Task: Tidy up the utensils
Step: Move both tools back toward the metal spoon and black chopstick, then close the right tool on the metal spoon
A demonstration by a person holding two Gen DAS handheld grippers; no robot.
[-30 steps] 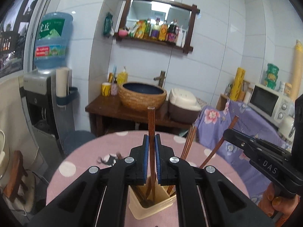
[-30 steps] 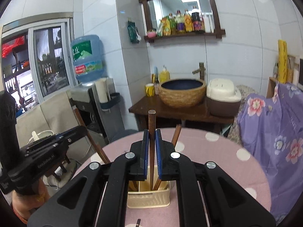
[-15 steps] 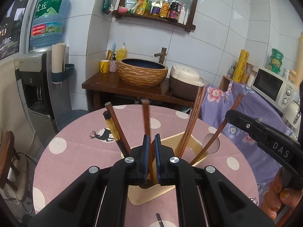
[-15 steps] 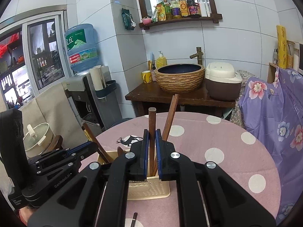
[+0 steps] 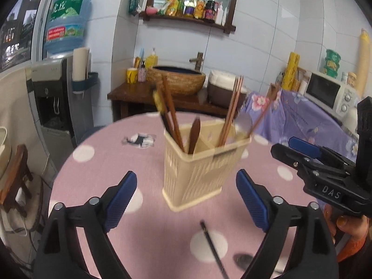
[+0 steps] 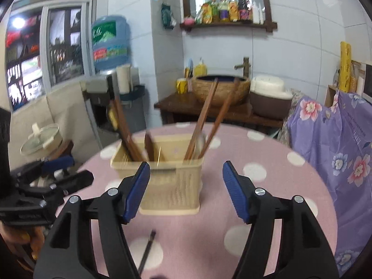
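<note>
Nearest the left wrist camera, the left gripper [image 5: 186, 186] has its blue-padded fingers [image 5: 119, 196] spread wide with nothing between them. The right gripper [image 6: 186, 186] stands the same way in its own view — blue pads [image 6: 233, 193] far apart, holding nothing. Each tool also shows in the other's view: the right one at the right edge of the left camera, the left one at the lower left of the right camera.

Just ahead of the fingers, a thin dark chopstick [image 5: 212, 248] lies flat on the round pink tablecloth with white polka dots [image 5: 93, 162], its near end crossing a white dot.

Beyond it, near the middle of the table, stands the cream slatted plastic utensil basket [image 5: 200, 169], upright and split into compartments. Brown wooden chopsticks [image 5: 171, 111] lean out of its left compartment beside a short dark wooden handle [image 5: 194, 134]; another pair of reddish-brown chopsticks [image 5: 231, 109] leans from the right compartment, where a blurred metal spoon [image 5: 244, 122] also sits.

Farther back, against the white tiled wall, a dark wooden washstand [image 5: 148, 97] carries a woven basin bowl [image 5: 179, 81]. A blue water-cooler bottle [image 5: 66, 21] stands to the left, and a white microwave [image 5: 330, 95] to the right.
</note>
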